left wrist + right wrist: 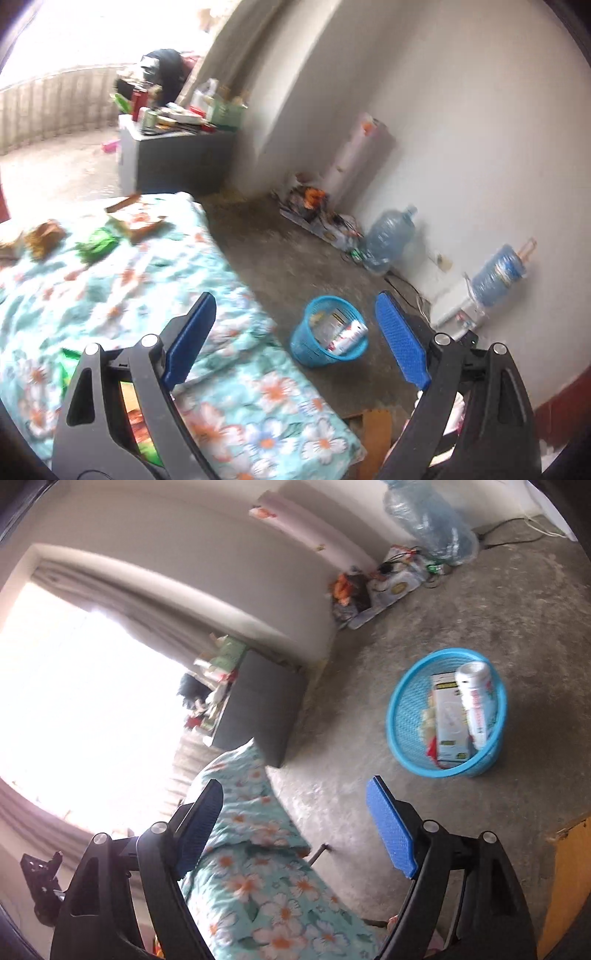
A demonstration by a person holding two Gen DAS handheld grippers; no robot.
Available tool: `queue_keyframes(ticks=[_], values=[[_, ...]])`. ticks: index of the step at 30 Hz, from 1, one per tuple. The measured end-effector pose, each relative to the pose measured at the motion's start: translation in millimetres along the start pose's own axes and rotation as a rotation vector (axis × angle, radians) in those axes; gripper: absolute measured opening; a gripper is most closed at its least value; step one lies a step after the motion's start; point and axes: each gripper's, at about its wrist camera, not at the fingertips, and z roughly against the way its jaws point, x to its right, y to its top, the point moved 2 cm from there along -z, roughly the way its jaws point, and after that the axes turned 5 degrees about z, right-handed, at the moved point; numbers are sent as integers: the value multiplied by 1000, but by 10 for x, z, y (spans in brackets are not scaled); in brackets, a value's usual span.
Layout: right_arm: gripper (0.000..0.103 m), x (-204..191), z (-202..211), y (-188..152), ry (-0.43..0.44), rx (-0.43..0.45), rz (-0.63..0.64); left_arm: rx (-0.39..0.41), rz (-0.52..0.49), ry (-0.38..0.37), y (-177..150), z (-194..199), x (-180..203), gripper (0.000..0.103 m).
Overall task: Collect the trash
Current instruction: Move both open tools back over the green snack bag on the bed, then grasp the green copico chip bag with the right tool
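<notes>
Where the floral bedspread (110, 280) ends at the mattress edge, drops straight to bare grey concrete floor (288, 251), a wide open strip running to the white wall. Along that wall: a heap of papers and cables (314, 210), a large clear water jug (388, 240), a second blue-tinted jug (498, 273) tipped on a white base. At the far end, a grey cabinet (173, 155) crowded with bottles and boxes.

On the open floor, well apart from the wall and just off the bed edge, a blue mesh wastebasket (306, 350), upright, holding a white carton (448, 720), a white and red canister (476, 701) leaning on the rim, and smaller scraps.

Still on the bedspread: a green wrapper (98, 243), a flattened cardboard box (136, 218), brown crumpled paper (46, 236).

Left gripper (295, 328) spread wide, grasping nothing. Right gripper (295, 819) likewise spread and bare, hanging over the bed edge short of the basket.
</notes>
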Motion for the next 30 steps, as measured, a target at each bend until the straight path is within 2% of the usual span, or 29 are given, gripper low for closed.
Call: queue_keyframes(ticks=[3, 5, 8, 12, 15, 20, 24, 28, 30], values=[[78, -485, -135, -221, 104, -99, 86, 105, 107, 90, -224, 651, -536, 84], [78, -804, -219, -396, 155, -170, 148, 138, 153, 161, -413, 931, -822, 84], [78, -1186, -336, -728, 208, -289, 207, 154, 225, 213, -725, 1231, -1228, 84], [78, -1613, -436, -1275, 296, -451, 238, 149, 308, 283, -1095, 1392, -1644, 84], [78, -1909, -502, -1721, 339, -563, 276, 126, 349, 294, -1258, 1414, -1885, 84], [77, -2356, -668, -2352, 366, -701, 336, 127, 314, 303, -1419, 1384, -1937, 81], [68, -2601, -864, -2603, 335, -748, 369, 120, 339, 252, -1525, 1305, -1958, 78], [56, -2677, -1081, -2741, 266, -787, 365, 101, 359, 228, -1593, 1170, -1970, 69], [39, -2710, -1122, -2781, 241, -797, 378, 86, 365, 210, -1628, 1112, -1981, 66]])
